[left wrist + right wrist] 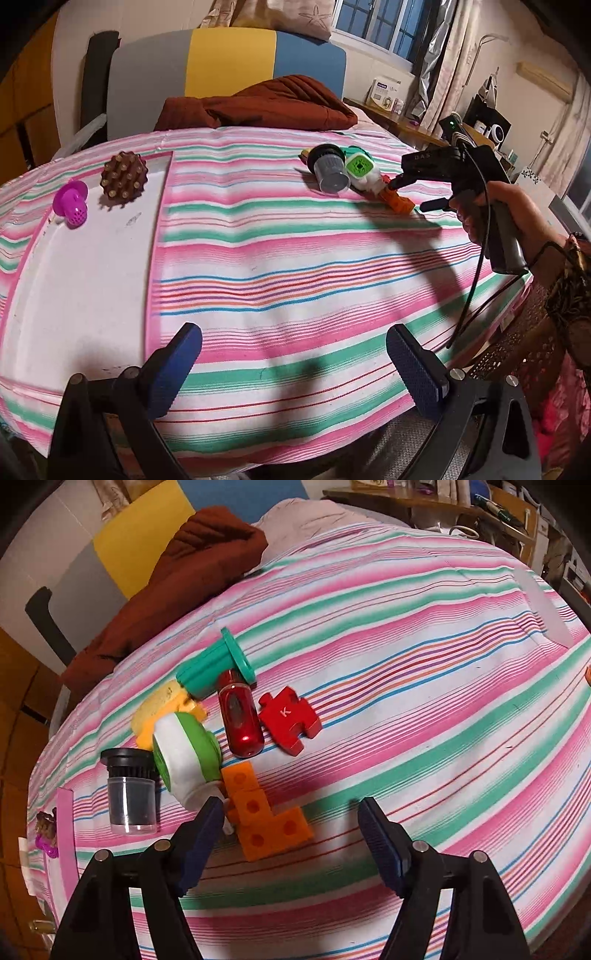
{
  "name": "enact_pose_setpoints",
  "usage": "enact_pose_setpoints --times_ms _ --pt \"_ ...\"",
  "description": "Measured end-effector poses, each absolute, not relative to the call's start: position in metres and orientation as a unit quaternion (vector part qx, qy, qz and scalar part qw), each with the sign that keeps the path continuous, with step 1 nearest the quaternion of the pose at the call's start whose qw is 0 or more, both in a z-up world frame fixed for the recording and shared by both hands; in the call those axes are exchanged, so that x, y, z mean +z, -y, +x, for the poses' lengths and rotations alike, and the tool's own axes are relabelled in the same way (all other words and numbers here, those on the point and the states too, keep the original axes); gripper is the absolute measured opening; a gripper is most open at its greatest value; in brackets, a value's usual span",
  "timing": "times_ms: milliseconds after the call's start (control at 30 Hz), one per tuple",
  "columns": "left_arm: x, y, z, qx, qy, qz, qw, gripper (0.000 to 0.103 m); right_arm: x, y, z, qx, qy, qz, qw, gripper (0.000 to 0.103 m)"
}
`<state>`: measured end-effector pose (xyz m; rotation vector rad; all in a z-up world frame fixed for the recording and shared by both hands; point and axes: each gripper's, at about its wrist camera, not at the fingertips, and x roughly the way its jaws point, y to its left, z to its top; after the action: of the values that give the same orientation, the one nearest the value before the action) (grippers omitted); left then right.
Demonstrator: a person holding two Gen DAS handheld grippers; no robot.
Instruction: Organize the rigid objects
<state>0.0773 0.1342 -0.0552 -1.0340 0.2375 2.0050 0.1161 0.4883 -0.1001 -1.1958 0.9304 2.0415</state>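
Several rigid toys lie in a pile on the striped bed cover [406, 701]: an orange L-shaped block [266, 819], a green-and-white round piece [184, 757], a black-capped grey canister [131, 794], a glossy red capsule [240, 720], a red puzzle piece [288, 720], a teal spool [218, 664] and a yellow piece [162, 709]. My right gripper [291, 830] is open, straddling the orange block; its right finger stands clear of the block. In the left wrist view the right gripper [410, 195] hovers at the pile's orange block [399, 201]. My left gripper [295, 369] is open with nothing between its fingers.
A white tray [85, 277] at the left holds a purple strainer cup [72, 206] and a brown knobbed ball [123, 177]. A brown blanket [258, 107] lies at the headboard. A hand [517, 210] holds the right gripper near the bed's right edge.
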Motion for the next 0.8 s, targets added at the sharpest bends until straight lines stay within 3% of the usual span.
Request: enact_pose_setpoints --times_ms 200,267,367,600,800 --pt "-0.061 -0.14 0.08 0.796 -0.104 -0.419 0.423 0.101 -0.105 -0.478 0.092 0.775 -0.294 -0.476 0.292 0.062" --pt "-0.061 -0.142 0.08 0.797 -0.108 -0.417 0.423 0.101 -0.105 -0.47 0.086 0.778 -0.26 -0.489 0.297 0.044" --pt "-0.061 -0.148 0.079 0.798 -0.112 -0.413 0.423 0.101 -0.105 -0.465 0.087 0.775 -0.243 -0.499 0.302 0.044" --pt "-0.051 -0.182 0.06 0.796 -0.098 -0.412 0.432 0.101 -0.101 -0.479 0.12 0.744 -0.311 -0.487 0.334 0.044" --pt "-0.051 -0.251 0.027 0.798 -0.093 -0.431 0.411 0.101 -0.101 -0.479 0.127 0.745 -0.323 -0.483 0.327 0.044"
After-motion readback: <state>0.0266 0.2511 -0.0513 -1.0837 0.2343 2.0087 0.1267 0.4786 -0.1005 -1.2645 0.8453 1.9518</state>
